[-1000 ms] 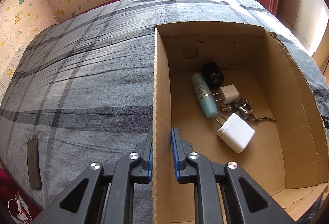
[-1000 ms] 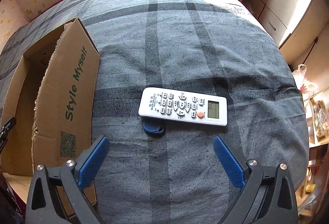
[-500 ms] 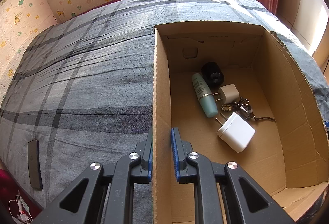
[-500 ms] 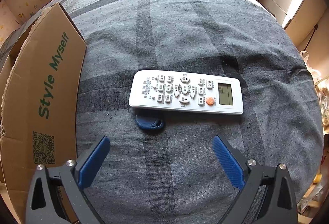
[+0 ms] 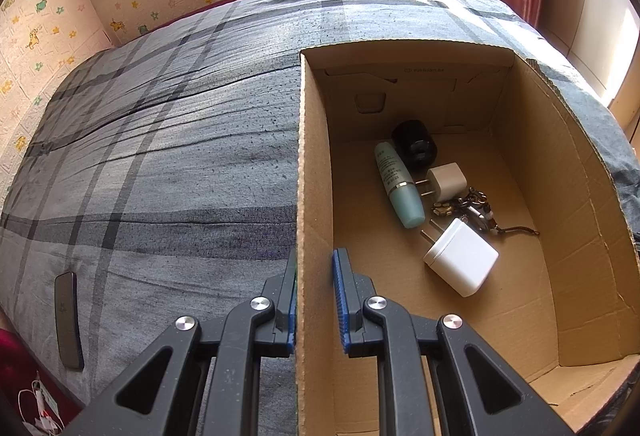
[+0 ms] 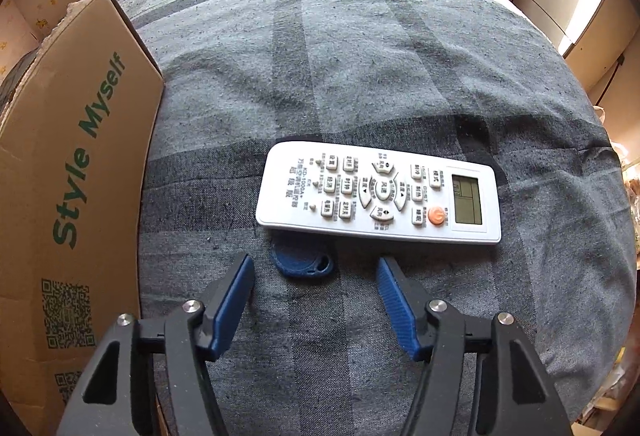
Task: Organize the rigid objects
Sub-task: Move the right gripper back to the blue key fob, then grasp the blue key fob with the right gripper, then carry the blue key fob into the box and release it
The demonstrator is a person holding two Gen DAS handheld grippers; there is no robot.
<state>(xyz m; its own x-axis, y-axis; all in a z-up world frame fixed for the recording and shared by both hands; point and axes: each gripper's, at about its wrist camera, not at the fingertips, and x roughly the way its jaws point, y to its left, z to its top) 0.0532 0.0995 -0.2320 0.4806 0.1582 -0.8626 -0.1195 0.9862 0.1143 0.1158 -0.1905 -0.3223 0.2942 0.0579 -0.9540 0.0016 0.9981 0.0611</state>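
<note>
My left gripper (image 5: pixel 315 256) is shut on the left wall of the cardboard box (image 5: pixel 312 164), one pad on each side. Inside the box lie a big white charger (image 5: pixel 460 262), a small white charger (image 5: pixel 446 182), a teal tube (image 5: pixel 398 184), a black round cap (image 5: pixel 414 144) and a bunch of keys (image 5: pixel 470 206). In the right wrist view my right gripper (image 6: pixel 316 264) hangs low over the bed, its jaws closing around a blue key fob (image 6: pixel 302 260); the pads do not touch it. A white remote (image 6: pixel 380 192) lies just beyond the fob, partly over it.
The box's outer side (image 6: pixel 76 176) with green lettering stands left of the right gripper. A dark phone (image 5: pixel 68 320) lies at the bed's near left edge. The grey plaid bedspread (image 6: pixel 360 56) stretches beyond the remote. The bed drops off to the right.
My right gripper has come down toward the fob and its jaws have narrowed from wide open to about half. The left gripper and the box have not moved.
</note>
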